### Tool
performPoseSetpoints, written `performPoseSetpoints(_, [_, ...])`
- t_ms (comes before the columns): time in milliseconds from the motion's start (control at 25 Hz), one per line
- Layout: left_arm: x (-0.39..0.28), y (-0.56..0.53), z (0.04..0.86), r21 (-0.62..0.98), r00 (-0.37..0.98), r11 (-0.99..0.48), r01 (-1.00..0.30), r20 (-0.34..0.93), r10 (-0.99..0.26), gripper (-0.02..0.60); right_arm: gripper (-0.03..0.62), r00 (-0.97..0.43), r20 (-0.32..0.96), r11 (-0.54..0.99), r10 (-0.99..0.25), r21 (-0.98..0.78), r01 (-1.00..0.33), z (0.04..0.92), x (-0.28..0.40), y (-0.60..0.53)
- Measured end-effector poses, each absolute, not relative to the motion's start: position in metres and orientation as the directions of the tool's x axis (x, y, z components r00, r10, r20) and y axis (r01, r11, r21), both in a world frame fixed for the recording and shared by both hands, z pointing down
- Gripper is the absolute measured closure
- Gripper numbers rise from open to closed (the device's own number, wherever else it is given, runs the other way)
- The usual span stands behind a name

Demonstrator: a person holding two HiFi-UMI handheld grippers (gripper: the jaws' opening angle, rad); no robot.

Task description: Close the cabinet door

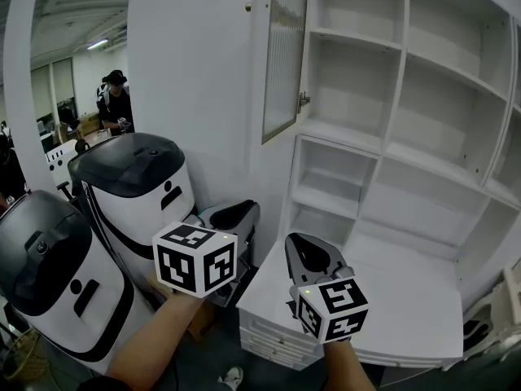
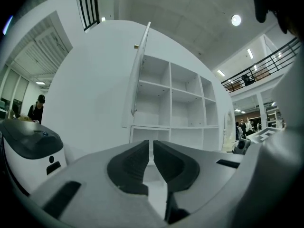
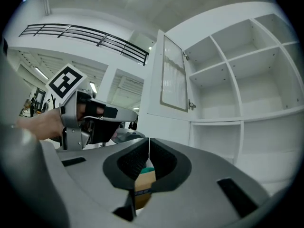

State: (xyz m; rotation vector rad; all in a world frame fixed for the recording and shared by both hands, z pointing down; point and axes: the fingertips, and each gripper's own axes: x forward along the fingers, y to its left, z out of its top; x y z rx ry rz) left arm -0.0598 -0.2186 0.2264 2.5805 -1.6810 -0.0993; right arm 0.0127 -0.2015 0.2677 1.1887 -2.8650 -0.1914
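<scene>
With left gripper [image 2: 151, 144] and right gripper [image 3: 148, 146] pressed together, I'd push the light-looking, fragile-paned cabinet door [image 1: 285, 55] by its free edge [image 1: 267, 72].

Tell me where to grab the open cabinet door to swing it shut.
I'd take the cabinet door by its free vertical edge, low on the white frame, opposite the hinge. It stands swung out nearly edge-on, so come from the front with the left claw opened across the thin panel. Avoid the ribbed glass.
</scene>
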Motion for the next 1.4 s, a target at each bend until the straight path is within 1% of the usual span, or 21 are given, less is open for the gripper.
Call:
performPoseSetpoints(80, [-0.065,-0.224,0.215,0.072,0.398,-0.400,-0.914,-0.032,-0.917,0.555,0.574,-0.709,-0.022,0.700,-0.705,0.134,-0.701,0.263,0.009,-0.206])
performPoseSetpoints(160, [-0.069,-0.230,0.205,0.062,0.405,-0.408,-0.911,-0.045,-0.913,0.515,0.574,-0.711,-0.025,0.702,-0.703,0.141,-0.698,0.259,0.004,-0.210])
performPoseSetpoints(320, [-0.078,-0.242,0.186,0.029,0.404,-0.407,-0.913,-0.075,-0.912,0.491,0.574,-0.720,-0.032,0.706,-0.694,0.171,-0.688,0.249,-0.011,-0.219])
performPoseSetpoints(520, [-0.089,-0.258,0.167,-0.012,0.399,-0.399,-0.917,-0.098,-0.912,0.434,0.575,-0.720,-0.050,0.697,-0.692,0.214,-0.684,0.231,-0.028,-0.233])
performPoseSetpoints(640, [-0.093,-0.268,0.163,-0.029,0.404,-0.404,-0.915,-0.096,-0.910,0.422,0.574,-0.719,-0.055,0.693,-0.693,0.225,-0.685,0.227,-0.036,-0.240])
performPoseSetpoints(1040, [-0.094,-0.296,0.159,-0.057,0.425,-0.421,-0.905,-0.088,-0.901,0.425,0.575,-0.700,-0.048,0.675,-0.712,0.224,-0.702,0.229,-0.041,-0.262])
performPoseSetpoints(1120, [-0.094,-0.297,0.159,-0.075,0.422,-0.416,-0.906,-0.088,-0.902,0.484,0.574,-0.694,-0.048,0.670,-0.719,0.219,-0.709,0.231,-0.039,-0.265])
performPoseSetpoints(1400, [-0.089,-0.295,0.159,-0.059,0.436,-0.432,-0.900,-0.095,-0.895,0.491,0.574,-0.667,-0.058,0.645,-0.743,0.203,-0.737,0.229,-0.025,-0.271])
